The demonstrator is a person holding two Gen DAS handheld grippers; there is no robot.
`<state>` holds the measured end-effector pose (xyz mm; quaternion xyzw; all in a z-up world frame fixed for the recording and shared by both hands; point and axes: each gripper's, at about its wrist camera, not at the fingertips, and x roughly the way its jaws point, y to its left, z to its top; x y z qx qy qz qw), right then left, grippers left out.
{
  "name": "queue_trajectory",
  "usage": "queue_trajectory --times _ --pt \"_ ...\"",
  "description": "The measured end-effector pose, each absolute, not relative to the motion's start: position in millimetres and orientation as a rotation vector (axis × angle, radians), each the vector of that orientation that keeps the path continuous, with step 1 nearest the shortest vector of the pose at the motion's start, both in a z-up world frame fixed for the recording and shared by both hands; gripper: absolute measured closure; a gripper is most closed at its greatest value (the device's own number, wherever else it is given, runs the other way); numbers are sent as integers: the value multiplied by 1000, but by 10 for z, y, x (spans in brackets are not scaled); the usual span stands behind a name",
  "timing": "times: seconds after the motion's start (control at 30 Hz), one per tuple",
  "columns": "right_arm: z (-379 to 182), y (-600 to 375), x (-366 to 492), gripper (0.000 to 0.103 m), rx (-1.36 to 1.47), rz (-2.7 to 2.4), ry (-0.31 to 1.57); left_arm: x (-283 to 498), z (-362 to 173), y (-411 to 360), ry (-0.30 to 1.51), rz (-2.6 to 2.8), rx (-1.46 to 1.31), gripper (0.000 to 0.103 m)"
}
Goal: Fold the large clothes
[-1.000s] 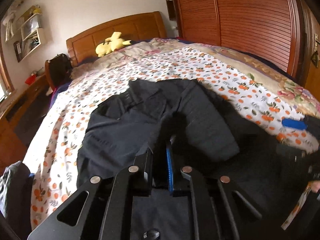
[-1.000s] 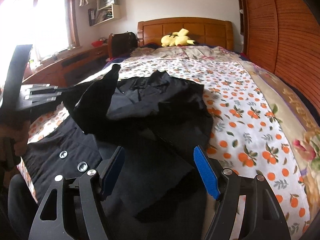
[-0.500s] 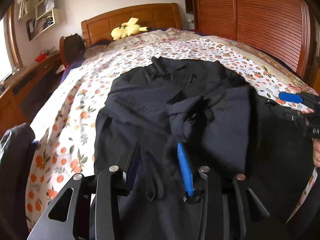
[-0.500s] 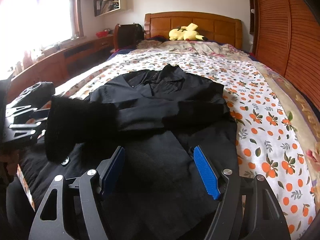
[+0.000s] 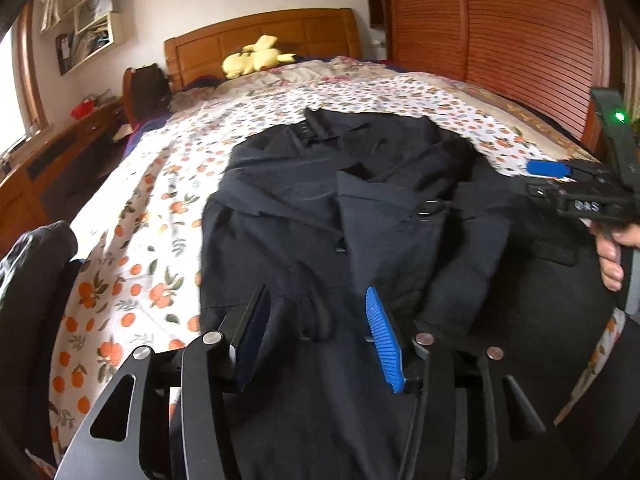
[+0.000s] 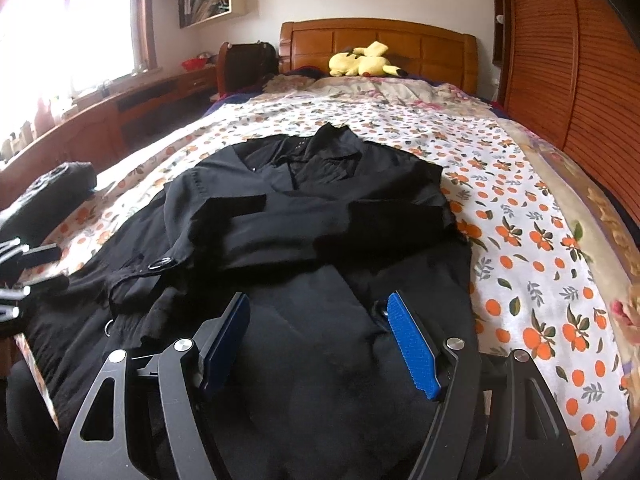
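Here, the black coat (image 6: pixel 320 216) lies flat on the bed (image 6: pixel 520 240), both sleeves folded across its chest, ahead of and beneath both sets of jaws. The left gripper (image 5: pixel 316 324) hovers over the hem, its jaws opening with nothing pinched between them. The right gripper (image 6: pixel 320 336) has its jaws wide, empty, above the lower cloth.

A large black coat (image 6: pixel 320 216) lay spread front-up on the bed (image 6: pixel 520 240), its collar at the far end and its hem at the near edge. Both sleeves were folded across the chest, one over the other. A metal ring on a strap showed on its left side. Its fabric was creased near the hem.
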<state>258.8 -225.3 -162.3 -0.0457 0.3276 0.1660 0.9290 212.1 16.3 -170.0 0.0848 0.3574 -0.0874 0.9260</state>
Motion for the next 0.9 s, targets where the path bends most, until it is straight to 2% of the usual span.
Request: queue_trajectory --times 0.17,0.5,0.67,0.73,0.8,0.83,0.9 --pt "-1598 -2400 2593 35 -73 329 669 2074 -1682 -208 718 -253 181 39" --pt "-1586 -2591 2558 35 -49 322 666 2249 -1881 -1028 729 -358 255 29" --pt "-1592 -2620 2542 35 -49 327 668 2426 -1983 -1220 733 -316 313 29" --pt "-1591 -2613 2535 35 -50 330 668 2471 -1984 -1183 732 -290 326 38" --pt "-1592 -2602 2523 35 -54 335 666 2486 -1936 -1077 738 -306 295 86" --pt "-1591 -2600 2517 35 -55 337 665 2470 -1909 -1035 737 -307 288 95" --pt "-1591 -2593 2514 35 -56 343 664 2421 -1807 -898 702 -283 282 99"
